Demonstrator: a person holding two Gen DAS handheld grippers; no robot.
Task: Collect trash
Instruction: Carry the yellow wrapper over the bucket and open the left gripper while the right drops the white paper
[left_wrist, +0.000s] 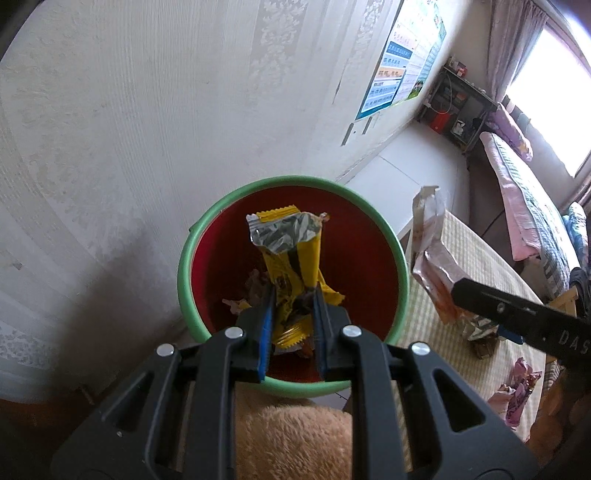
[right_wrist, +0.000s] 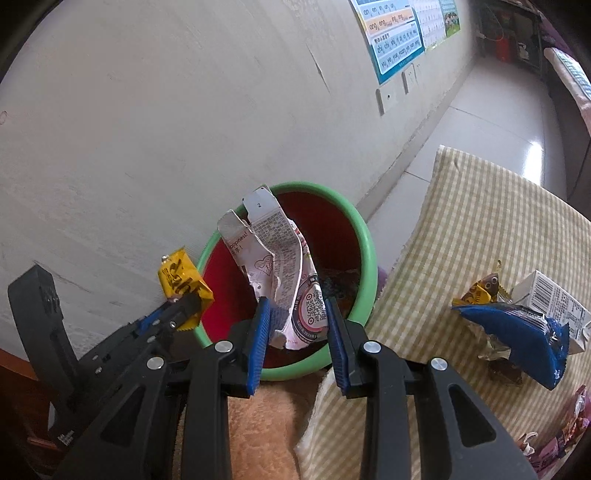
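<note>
The left gripper (left_wrist: 291, 295) has its jaws clamped on a yellow wrapper (left_wrist: 291, 243), right over the red bin (left_wrist: 295, 184) with the green rim. Some trash is already inside. The right gripper (right_wrist: 297, 308) has its jaws clamped on a torn pink carton (right_wrist: 280, 266), also over the bin. A blue wrapper (right_wrist: 517, 332) and a small box (right_wrist: 557, 299) wait on the checked surface (right_wrist: 461, 206).

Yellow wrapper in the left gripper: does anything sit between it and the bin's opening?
Nothing visible does. The yellow wrapper, clamped in the left gripper, hangs over the open mouth of the bin; only earlier trash lies at the bottom.
</note>
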